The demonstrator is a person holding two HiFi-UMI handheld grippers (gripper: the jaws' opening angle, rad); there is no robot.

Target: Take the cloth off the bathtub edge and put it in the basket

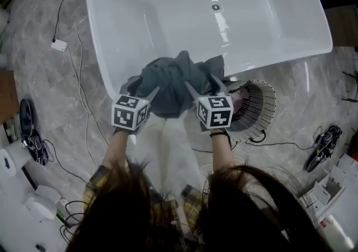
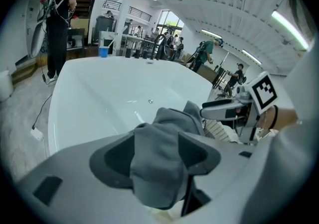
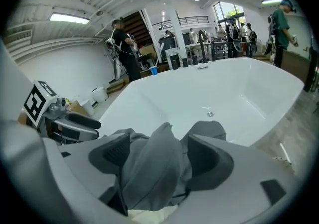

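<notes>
**Grey cloth heaped on the bathtub rim, a gripper at each side**

In the head view the dark grey cloth (image 1: 173, 85) is seen bunched over the lower rim of the white bathtub (image 1: 99, 38), at the middle of the frame, with part of it hanging down the tub's outer side. The left gripper (image 1: 140, 89) is set at the cloth's lower left and the right gripper (image 1: 204, 85) at its lower right, both pointed up the frame into the fabric. In each gripper view the jaws are held wide, and a fold of cloth lies loosely between the dark pads (image 2: 117, 156) without being pinched. The wicker basket (image 1: 260, 111) is found on the marbled floor (image 1: 45, 77) just right of centre, close beside the tub and the right gripper. The cloth lies outside it.
</notes>
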